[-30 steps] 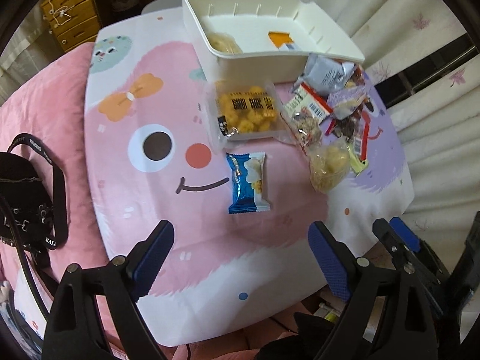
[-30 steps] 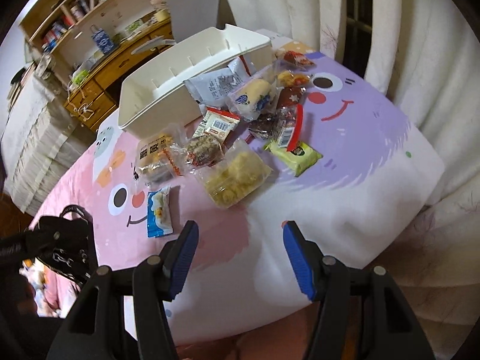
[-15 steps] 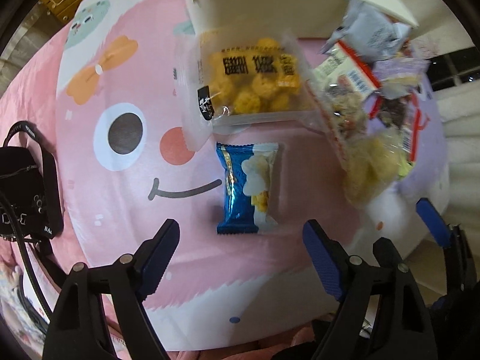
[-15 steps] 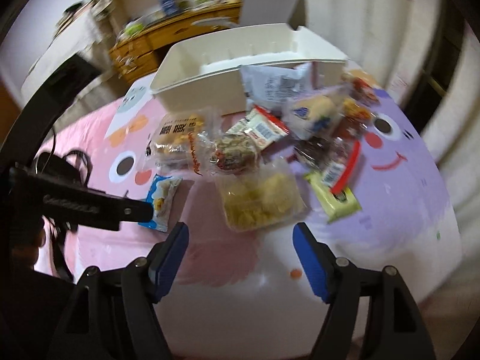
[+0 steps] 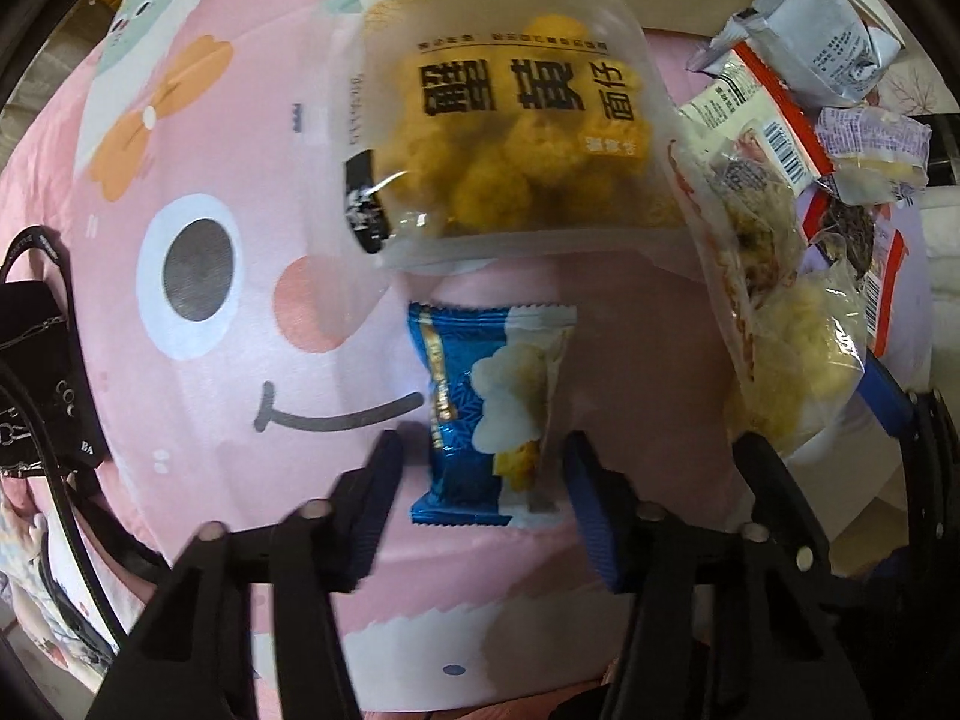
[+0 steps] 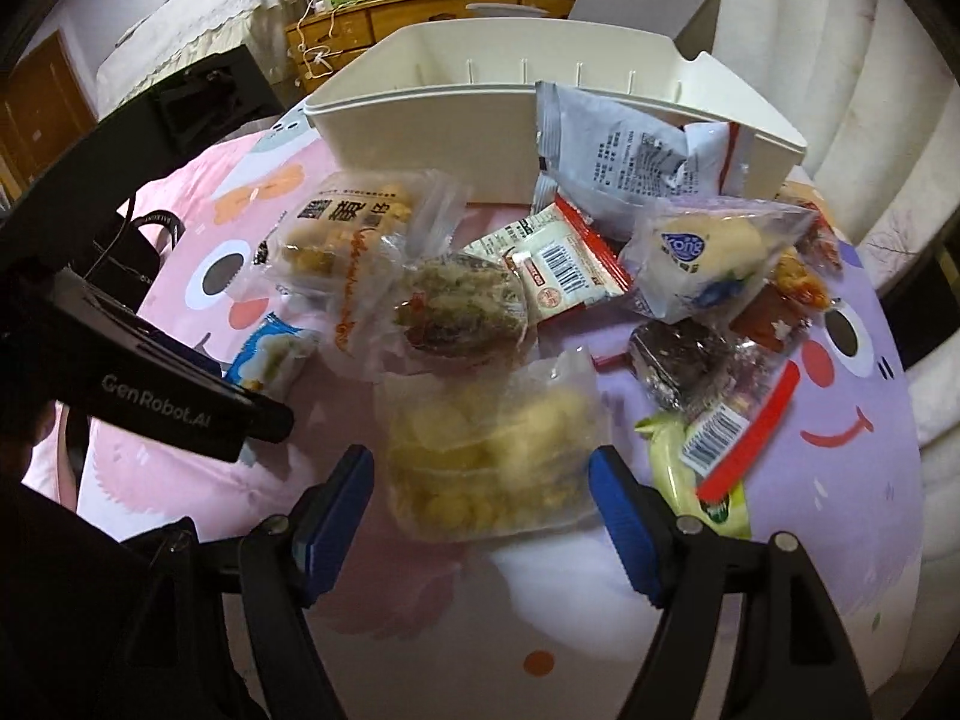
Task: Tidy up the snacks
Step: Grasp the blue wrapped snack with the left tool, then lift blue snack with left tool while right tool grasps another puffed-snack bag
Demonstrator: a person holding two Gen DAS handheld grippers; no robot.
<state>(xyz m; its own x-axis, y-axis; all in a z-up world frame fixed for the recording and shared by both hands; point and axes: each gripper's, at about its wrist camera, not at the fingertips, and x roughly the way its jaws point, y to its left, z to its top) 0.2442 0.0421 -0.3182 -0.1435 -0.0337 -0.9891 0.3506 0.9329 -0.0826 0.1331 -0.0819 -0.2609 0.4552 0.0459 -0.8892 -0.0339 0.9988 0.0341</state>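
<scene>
1. The blue snack packet (image 5: pixel 489 414) lies flat on the pink cartoon-face cloth (image 5: pixel 198 372) of the counter, its long side running from twelve to six o'clock in the left wrist view. It looks light, puffy and crinkly. Its foil skin is likely slick, and the puffed snack pictured on it would crush under a hard squeeze.
2. The left gripper (image 5: pixel 480 468) straddles the packet's lower half. Its jaws have just been closing, with the packet between them. The pad at three o'clock sits at the wrapper's edge and the pad at nine o'clock just beside it. I cannot tell whether they press yet.
3. My judgement is that across the narrow width, near the middle, is the best hold. The flat crimped ends would let it swing and slip.
4. At twelve o'clock from the packet lies a clear bag of yellow puffs (image 5: pixel 510 138), and behind it stands the white storage bin (image 6: pixel 480 114), the likely destination.
5. At two to three o'clock from the packet lies a clear bag of pale crisps (image 6: pixel 492 450). The right gripper (image 6: pixel 480 498) hovers over it, its jaws having just been opening, now wide and holding nothing. That bag is soft, brittle inside, and wider than the blue one.
</scene>
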